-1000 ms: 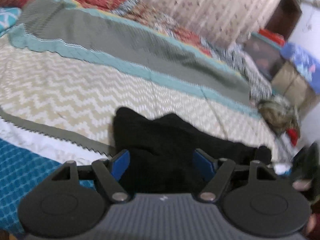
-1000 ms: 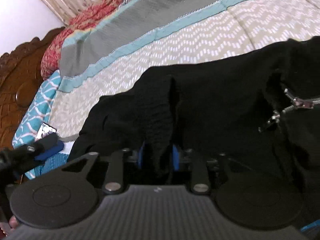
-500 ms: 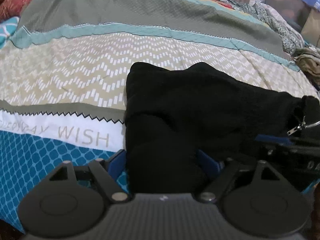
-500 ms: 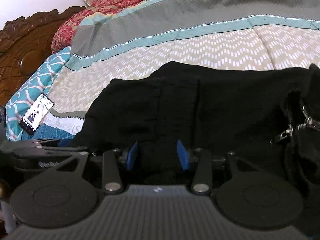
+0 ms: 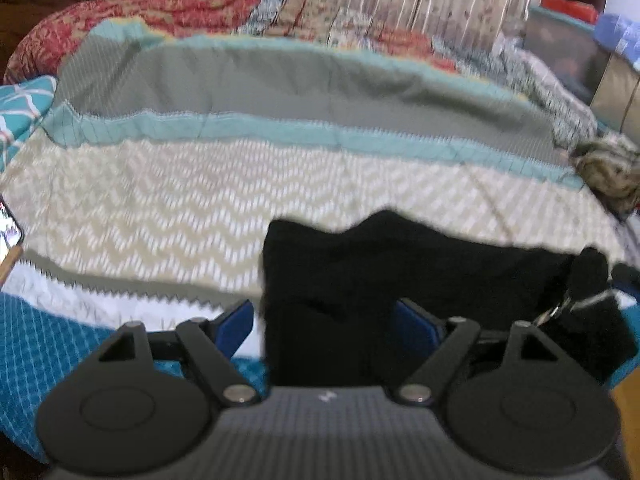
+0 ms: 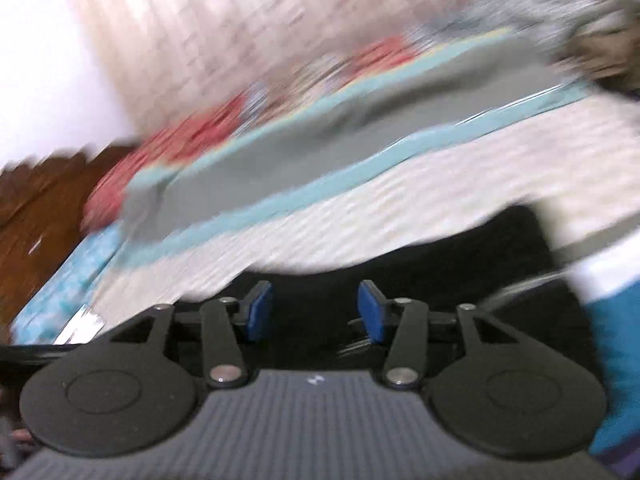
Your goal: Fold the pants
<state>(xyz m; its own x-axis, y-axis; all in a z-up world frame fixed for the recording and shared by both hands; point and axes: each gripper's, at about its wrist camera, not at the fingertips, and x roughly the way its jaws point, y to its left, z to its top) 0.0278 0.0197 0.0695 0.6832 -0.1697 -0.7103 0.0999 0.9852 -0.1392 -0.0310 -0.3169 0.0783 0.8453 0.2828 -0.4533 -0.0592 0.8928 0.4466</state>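
- I see the black pants [image 5: 400,280] lying bunched on the bed [image 5: 200,200], on the zigzag-patterned quilt near its front edge.
- Left claw [image 5: 326,320]: jaws spread wide, released. The left edge of the pants sits between the blue pads [image 5: 236,322], but neither pad presses on the cloth. The left pad is off the fabric, over the white and teal strip of the quilt.
- Right claw [image 6: 316,310]: jaws have just been opening; now released. Black fabric [image 6: 440,264] shows in the gap between the pads [image 6: 370,312], and I see no pinch on it.
- Right wrist view is heavily motion-blurred; detail of the pants there can't be made out.
- In the left view a metal zipper pull [image 5: 560,308] shows at the right end of the pants, right of the left claw.
- A phone [image 5: 8,232] lies at the far left edge of the bed, well apart from the pants.
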